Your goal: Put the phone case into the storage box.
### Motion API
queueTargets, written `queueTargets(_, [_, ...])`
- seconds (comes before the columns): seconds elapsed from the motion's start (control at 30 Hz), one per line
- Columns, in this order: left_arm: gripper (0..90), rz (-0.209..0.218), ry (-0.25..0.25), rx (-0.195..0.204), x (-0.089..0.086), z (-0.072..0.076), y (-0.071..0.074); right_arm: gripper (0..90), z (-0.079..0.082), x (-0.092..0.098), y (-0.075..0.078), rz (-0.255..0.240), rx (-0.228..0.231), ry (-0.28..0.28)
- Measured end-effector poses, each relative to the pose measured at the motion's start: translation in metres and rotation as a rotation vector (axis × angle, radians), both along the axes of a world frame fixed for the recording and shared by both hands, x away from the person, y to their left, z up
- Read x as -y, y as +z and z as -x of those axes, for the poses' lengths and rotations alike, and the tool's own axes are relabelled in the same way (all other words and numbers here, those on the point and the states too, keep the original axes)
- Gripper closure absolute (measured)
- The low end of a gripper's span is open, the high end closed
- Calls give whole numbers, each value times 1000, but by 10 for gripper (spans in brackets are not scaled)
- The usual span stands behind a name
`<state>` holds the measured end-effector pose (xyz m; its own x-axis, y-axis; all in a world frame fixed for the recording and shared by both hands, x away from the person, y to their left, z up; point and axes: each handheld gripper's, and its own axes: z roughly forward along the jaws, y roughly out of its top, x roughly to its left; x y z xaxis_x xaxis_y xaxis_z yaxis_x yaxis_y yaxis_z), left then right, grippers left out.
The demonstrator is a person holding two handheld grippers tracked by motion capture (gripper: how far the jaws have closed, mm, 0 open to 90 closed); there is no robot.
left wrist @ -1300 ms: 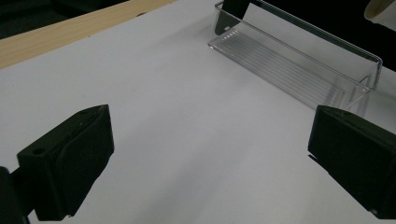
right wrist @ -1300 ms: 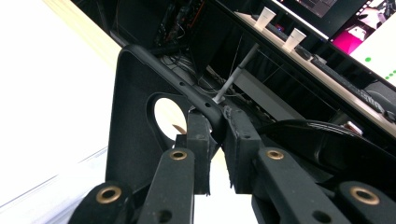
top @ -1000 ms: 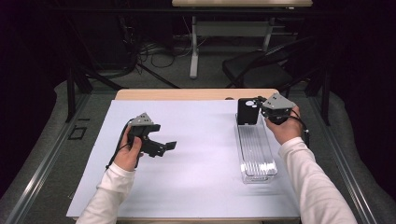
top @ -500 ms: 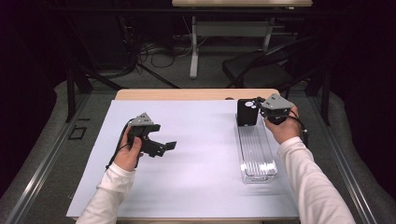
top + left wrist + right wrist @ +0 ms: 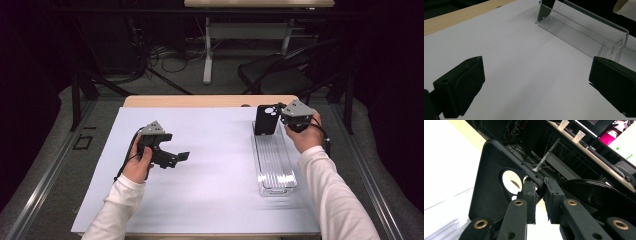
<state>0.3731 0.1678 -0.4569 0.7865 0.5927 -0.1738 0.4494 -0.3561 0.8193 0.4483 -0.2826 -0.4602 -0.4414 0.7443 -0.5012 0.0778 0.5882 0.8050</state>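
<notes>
1. Two grippers are at work: the right gripper (image 5: 278, 119) is clamped on the rim of a black phone case (image 5: 265, 120), held upright at the far end of a clear tray (image 5: 274, 162).
2. Apart from the case's lower end, that tray holds nothing.
3. Left gripper (image 5: 176, 157), jaws spread wide, hovers over bare white surface (image 5: 215, 150), well apart from the tray.
4. Whether the case touches the tray floor is unclear.

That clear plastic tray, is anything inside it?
A black phone case, held by the right gripper, stands at the far end of the clear tray; the rest looks bare. Where the case's foot rests is hidden.
</notes>
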Motion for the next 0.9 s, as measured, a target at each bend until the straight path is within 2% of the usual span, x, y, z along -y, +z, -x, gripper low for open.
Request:
queueTargets(0.47, [5,-2,0,-2,-1,0,0,781,-5,6,-3,-13,-6,-7])
queueTargets(0.9, [5,-3,-2,-1,-2,-1,0,697,-5,7,-1,-38,-13,-20])
